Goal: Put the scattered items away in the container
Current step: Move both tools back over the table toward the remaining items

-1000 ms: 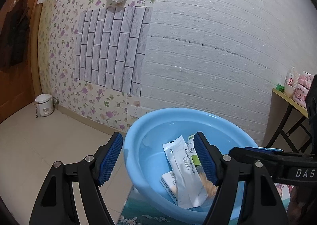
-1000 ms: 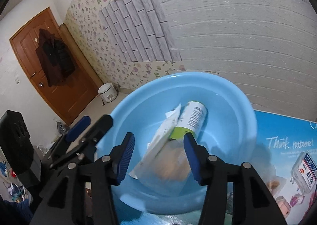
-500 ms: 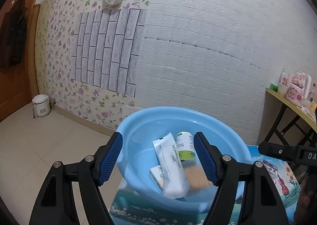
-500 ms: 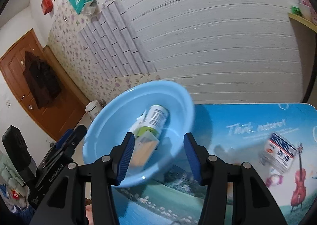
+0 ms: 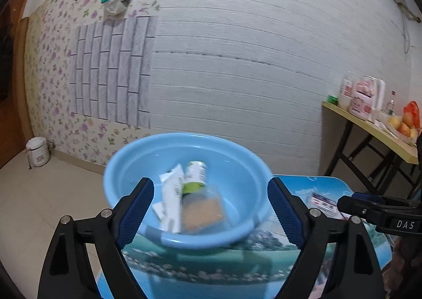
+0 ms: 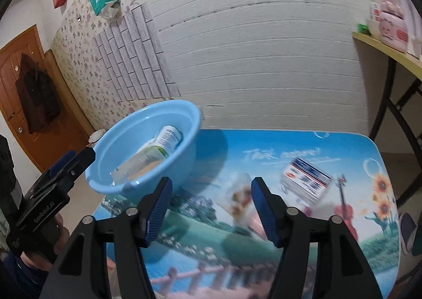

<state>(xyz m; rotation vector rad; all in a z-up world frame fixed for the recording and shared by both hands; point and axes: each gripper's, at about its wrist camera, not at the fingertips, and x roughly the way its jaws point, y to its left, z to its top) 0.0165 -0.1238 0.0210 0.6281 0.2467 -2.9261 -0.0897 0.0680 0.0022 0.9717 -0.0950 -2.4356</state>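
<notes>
From the left wrist camera, the left gripper (image 5: 210,202) stood spread wide with nothing between its blue-padded fingers, framing the round light-blue plastic basin (image 5: 147,156) that sat at the left far corner of the picture-printed tabletop (image 5: 211,267). Inside the basin lay a white-and-green cylindrical bottle (image 5: 195,175) on its side, a long white sachet (image 5: 171,201) beside it, and a clear packet of brownish contents (image 5: 204,210), all smeared by motion blur so that no lettering could be read; a smaller white item under the sachet was mostly hidden. Right of the basin a red-and-blue printed white box (image 5: 323,201) showed only in part behind the finger, and the right gripper's tip (image 5: 379,210) entered from the right edge, its jaws not readable there. From the right wrist camera, the right gripper (image 6: 211,205) was likewise released and empty, above the near middle of the tabletop (image 6: 343,146). Between its fingers lay a blurred clear packet with orange-brown contents (image 6: 240,198), flat on the tabletop, its lower end hidden. The box (image 6: 306,180) lay toward the right edge, tilted and blurred. The basin (image 6: 190,125) sat at the far left corner, its near wall concealing most of the bottle (image 6: 166,140).
</notes>
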